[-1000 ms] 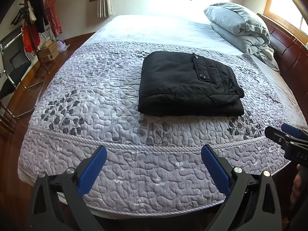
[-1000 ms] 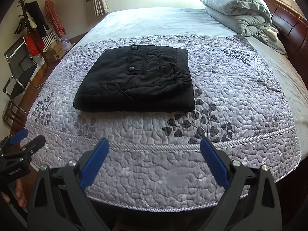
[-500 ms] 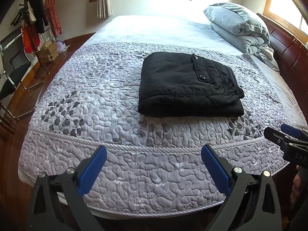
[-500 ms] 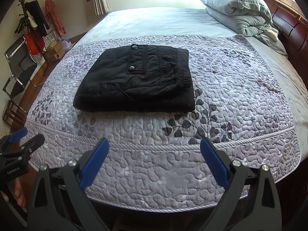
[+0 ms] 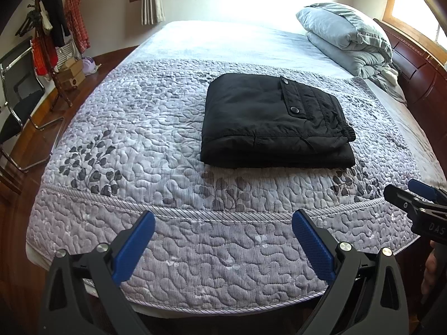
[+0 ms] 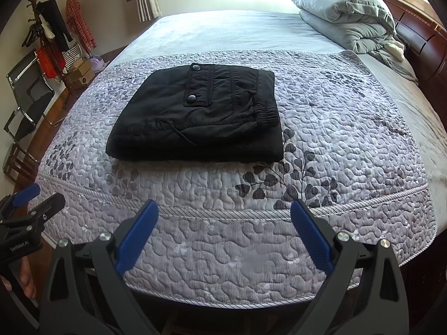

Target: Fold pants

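The pants (image 5: 275, 122) lie folded on the quilt (image 5: 139, 145), near the middle of the bed (image 5: 237, 42) and well back from its near edge. Behind them the quilt ends and the bare sheet runs on toward the window wall. At the far right, against the headboard (image 5: 416, 67), sits a stack of 2 folded bedclothes (image 5: 349, 36) — well apart from the pants. Left of the bed, on the floor, stand a chair (image 5: 16, 97) and, behind it, a coat rack (image 5: 47, 36) with boxes at its foot. The left gripper (image 5: 223, 234) and the right gripper (image 6: 225, 223) hover side by side over the near edge of the quilt, each spread wide and empty — the pants lie ahead of both, apart from them.
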{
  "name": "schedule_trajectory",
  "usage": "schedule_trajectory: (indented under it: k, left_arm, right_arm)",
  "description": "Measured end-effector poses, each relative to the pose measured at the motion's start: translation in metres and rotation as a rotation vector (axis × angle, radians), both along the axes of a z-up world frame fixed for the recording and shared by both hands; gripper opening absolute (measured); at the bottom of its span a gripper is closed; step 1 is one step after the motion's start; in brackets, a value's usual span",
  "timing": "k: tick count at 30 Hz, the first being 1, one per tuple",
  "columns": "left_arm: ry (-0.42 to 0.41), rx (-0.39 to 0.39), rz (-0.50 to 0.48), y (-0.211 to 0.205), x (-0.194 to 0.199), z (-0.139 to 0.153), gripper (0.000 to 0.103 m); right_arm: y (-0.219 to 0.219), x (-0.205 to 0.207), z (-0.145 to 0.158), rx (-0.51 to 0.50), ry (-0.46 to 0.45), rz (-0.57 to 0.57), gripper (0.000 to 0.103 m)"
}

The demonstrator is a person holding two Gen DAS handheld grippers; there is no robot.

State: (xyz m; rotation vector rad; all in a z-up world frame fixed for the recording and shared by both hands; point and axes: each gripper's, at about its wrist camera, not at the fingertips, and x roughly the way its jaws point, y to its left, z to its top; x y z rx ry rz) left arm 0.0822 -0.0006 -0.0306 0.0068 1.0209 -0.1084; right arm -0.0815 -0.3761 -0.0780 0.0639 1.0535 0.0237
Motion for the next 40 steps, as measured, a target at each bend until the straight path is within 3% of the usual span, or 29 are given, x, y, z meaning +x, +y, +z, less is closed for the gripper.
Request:
schedule_trajectory:
  k: [40]
  left_arm:
    - [0.001, -0.011, -0.008, -0.0028, -0.0001, -0.0007, 0.099]
  right_arm:
    - [-0.0046, 0.0003, -0.0044, 0.002, 0.008, -0.014, 0.096]
